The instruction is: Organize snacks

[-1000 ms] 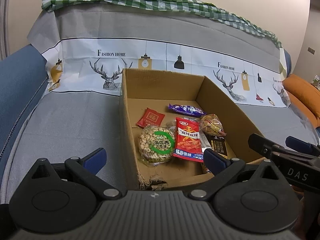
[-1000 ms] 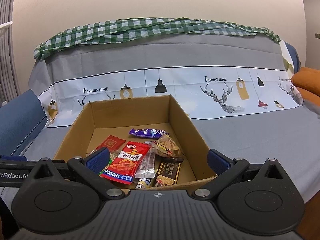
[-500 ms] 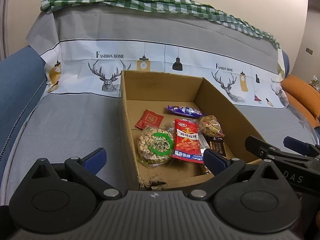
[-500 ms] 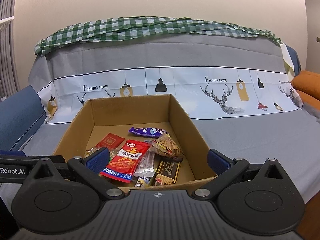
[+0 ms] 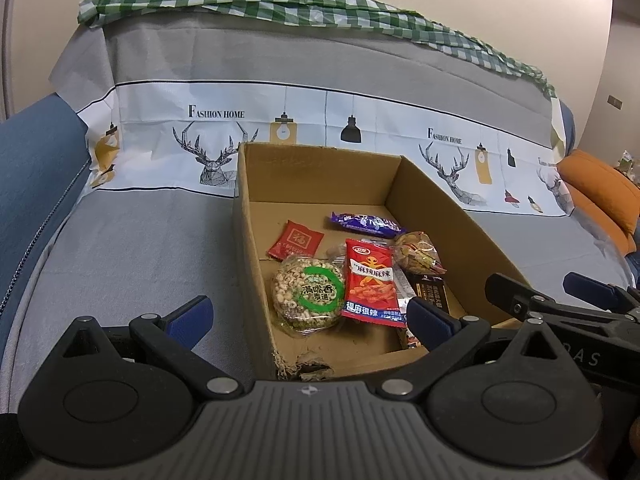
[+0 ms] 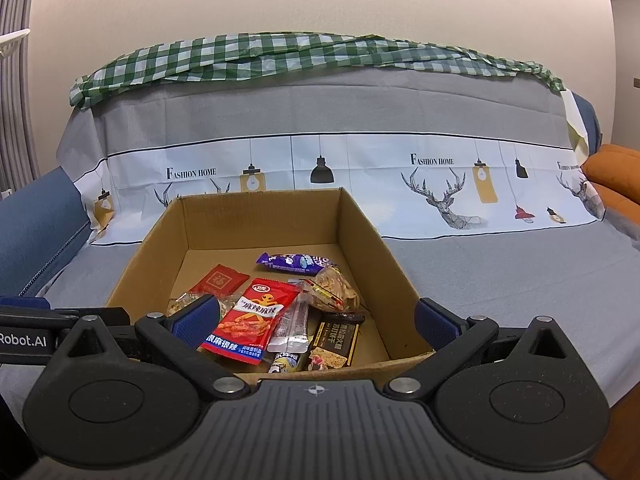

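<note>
Both grippers backed off slightly vs 0.5 s ago. L gripper (image 5: 308,316) jaws apart, empty; R gripper (image 6: 316,318) same. Snacks unmoved in cardboard box (image 6: 260,216) on sofa cover: red spicy pack (image 6: 250,320), round nut cake (image 5: 309,295).

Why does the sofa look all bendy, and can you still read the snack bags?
Left wrist view: the fisheye lens curves the sofa back and darkens the corners; the red snack bag is sharp, its print clear. Right wrist view: same bending at the edges, soft even light, slight shine on the silver packet.
</note>
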Demonstrator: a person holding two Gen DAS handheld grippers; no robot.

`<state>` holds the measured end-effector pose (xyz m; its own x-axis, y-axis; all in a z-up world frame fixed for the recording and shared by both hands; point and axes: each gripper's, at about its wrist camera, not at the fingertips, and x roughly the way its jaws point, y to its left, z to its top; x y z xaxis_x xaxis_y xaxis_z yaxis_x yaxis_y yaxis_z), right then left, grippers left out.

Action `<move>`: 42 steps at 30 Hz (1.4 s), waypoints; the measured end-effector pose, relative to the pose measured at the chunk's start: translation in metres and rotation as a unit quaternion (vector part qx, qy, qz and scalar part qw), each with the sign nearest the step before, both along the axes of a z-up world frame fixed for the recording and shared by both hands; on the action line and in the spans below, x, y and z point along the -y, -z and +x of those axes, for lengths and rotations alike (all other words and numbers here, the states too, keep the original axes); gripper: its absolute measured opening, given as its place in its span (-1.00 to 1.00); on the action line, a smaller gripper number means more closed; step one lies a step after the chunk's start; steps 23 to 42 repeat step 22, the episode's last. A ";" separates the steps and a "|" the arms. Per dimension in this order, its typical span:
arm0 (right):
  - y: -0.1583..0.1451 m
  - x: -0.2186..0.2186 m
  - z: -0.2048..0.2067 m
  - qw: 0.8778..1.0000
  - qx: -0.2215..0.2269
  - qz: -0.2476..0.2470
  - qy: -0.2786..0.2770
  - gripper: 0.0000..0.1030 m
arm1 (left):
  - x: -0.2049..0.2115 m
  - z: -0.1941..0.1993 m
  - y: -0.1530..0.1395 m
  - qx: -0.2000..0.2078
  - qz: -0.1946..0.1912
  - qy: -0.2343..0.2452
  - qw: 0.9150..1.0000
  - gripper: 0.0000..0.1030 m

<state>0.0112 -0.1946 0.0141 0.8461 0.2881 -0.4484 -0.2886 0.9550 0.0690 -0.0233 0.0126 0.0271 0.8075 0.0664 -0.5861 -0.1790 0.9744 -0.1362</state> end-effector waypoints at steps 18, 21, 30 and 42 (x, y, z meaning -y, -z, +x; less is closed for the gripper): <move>0.000 0.000 0.001 1.000 0.000 -0.002 -0.001 0.99 | -0.001 -0.002 0.000 0.009 0.001 0.010 1.000 0.99; 0.000 -0.001 0.000 1.000 0.001 -0.003 0.000 0.99 | 0.001 -0.005 0.000 0.021 0.008 0.017 1.000 0.99; 0.000 -0.001 0.000 1.000 0.000 -0.002 -0.001 0.99 | 0.002 -0.007 0.000 0.023 0.016 0.020 0.999 0.99; 0.000 -0.001 0.000 1.000 0.000 -0.002 -0.001 0.99 | 0.002 -0.007 0.000 0.023 0.016 0.020 0.999 0.99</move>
